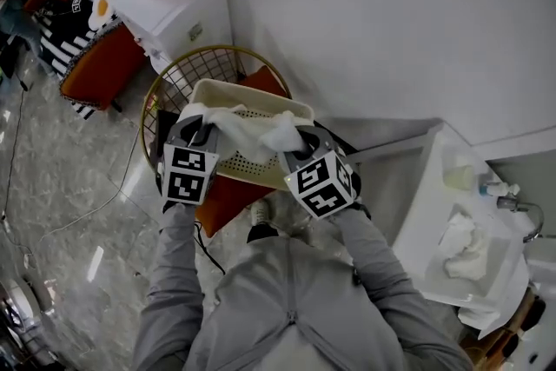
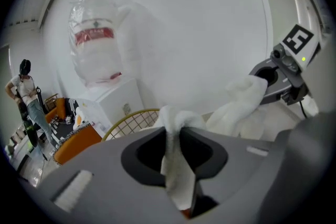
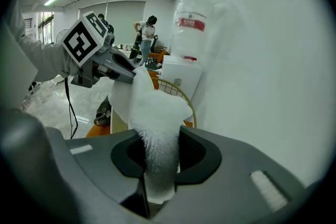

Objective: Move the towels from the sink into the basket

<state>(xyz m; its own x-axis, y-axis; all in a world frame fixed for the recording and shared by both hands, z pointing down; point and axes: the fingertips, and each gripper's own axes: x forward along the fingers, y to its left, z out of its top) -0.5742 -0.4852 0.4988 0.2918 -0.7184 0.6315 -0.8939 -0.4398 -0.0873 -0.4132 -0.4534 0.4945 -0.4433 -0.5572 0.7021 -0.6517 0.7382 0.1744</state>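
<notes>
Both grippers hold one white towel (image 1: pixel 248 124) stretched between them over a cream perforated basket (image 1: pixel 228 93). My left gripper (image 1: pixel 201 133) is shut on the towel's left end, and the cloth (image 2: pixel 236 105) bunches out of its closed jaws (image 2: pixel 176 131). My right gripper (image 1: pixel 294 137) is shut on the other end, where fluffy cloth (image 3: pixel 152 105) rises from its jaws (image 3: pixel 157 139). Each gripper view shows the other gripper: the right one (image 2: pixel 268 78) and the left one (image 3: pixel 113 68). At the right, the white sink (image 1: pixel 426 213) holds more crumpled towels (image 1: pixel 460 243).
The cream basket rests on an orange seat inside a gold wire frame (image 1: pixel 187 69). A white cabinet (image 1: pixel 178 13) stands behind it, with an orange chair (image 1: pixel 82 56) to the left. A faucet (image 1: pixel 517 206) and a bottle (image 1: pixel 459 178) stand by the sink. A person (image 2: pixel 23 94) stands far off.
</notes>
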